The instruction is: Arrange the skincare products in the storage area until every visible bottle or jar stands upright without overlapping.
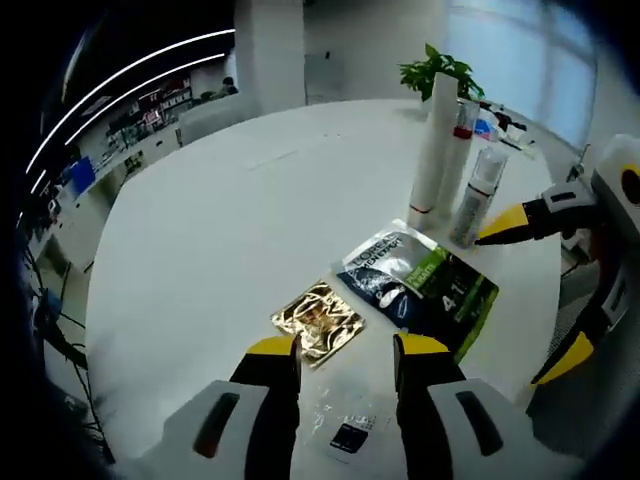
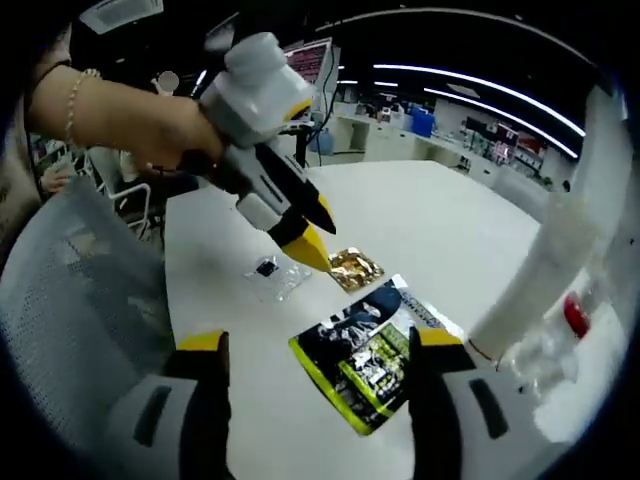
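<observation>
Grippers first, since they sit nearest: the left gripper (image 1: 346, 352), white-bodied with yellow-capped jaws, hangs low over the round white table (image 1: 200, 250) with its jaws spread wide and nothing between them. Just past its tips lies a small clear plastic packet with a dark square inside (image 1: 349, 436), flat on the tabletop. A little farther on is a shiny gold foil sachet (image 1: 318, 320), also flat, and just beside it a larger dark pouch with green and white printing (image 1: 420, 285), lying on its back.

From the right gripper view, the right gripper (image 2: 320, 355) is likewise held wide apart and empty, its jaws framing that same dark pouch (image 2: 368, 362). The gold sachet (image 2: 355, 268) sits beyond the pouch, and the clear packet (image 2: 272, 275) lies close by it. A hand (image 2: 160, 130) with a bracelet at the wrist grips the left gripper (image 2: 312, 240), whose tips point down near the gold sachet.

Beyond the pouch, standing upright, are a tall white tube-shaped bottle (image 1: 434, 150) and a shorter clear bottle with a white cap (image 1: 476, 195), close together. Another bottle with a red part stands behind them; I cannot make out its shape. A green leafy plant (image 1: 438, 72) stands at the table's far edge.
</observation>
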Motion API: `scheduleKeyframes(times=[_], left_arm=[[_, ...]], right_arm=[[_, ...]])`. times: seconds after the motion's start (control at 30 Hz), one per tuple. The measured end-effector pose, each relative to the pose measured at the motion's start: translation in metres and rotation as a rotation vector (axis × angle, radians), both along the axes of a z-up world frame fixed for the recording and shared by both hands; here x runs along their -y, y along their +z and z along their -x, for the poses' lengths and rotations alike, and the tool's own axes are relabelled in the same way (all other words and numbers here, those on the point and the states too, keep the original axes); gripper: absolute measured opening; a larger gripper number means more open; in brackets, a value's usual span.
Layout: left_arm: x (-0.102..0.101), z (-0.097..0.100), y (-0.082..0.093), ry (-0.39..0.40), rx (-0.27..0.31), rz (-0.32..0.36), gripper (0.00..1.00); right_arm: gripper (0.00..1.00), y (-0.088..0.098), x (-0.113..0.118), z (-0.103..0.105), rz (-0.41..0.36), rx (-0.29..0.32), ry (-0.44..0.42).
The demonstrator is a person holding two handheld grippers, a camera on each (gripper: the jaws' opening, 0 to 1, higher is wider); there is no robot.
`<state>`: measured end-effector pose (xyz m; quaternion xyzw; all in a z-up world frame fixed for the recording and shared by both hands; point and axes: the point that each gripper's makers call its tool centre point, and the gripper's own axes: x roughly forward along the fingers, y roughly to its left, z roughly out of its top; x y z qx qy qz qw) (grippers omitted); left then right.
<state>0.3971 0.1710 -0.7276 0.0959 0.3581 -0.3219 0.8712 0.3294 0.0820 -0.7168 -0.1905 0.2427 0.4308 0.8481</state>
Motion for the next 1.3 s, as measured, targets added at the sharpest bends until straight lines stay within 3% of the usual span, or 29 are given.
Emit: scheduleKeyframes(times=[0.2,0.37,0.57,0.67,0.93,1.17,1.3], left_arm=[[-0.010,0.020,0.009,0.048,0.022,0.035,0.46],[-0.020,0.041,0.012,0.101,0.012,0.059,0.58],[-0.028,0.062,0.013,0.115,0.003,0.075,0.66],[-0.028,0.073,0.017,0.146,-0.017,0.144,0.73],[-0.033,0.090,0.023,0.143,-0.021,0.136,0.81],[-0.031,0.093,0.015,0.073,-0.041,0.077,0.87],[-0.031,0.087,0.014,0.072,-0.046,0.077,0.87]], right_arm=[[0.82,0.017,0.028,0.008,-0.057,-0.008,-0.097],[0.85,0.028,0.059,0.009,-0.099,-0.019,-0.202],[0.93,0.040,0.092,0.013,-0.173,-0.044,-0.319],[0.98,0.040,0.102,0.018,-0.176,-0.053,-0.342],[1.00,0.045,0.112,0.030,-0.212,-0.064,-0.360],[1.00,0.051,0.117,0.028,-0.250,-0.058,-0.396],[1.00,0.053,0.120,0.027,-0.268,-0.050,-0.406]])
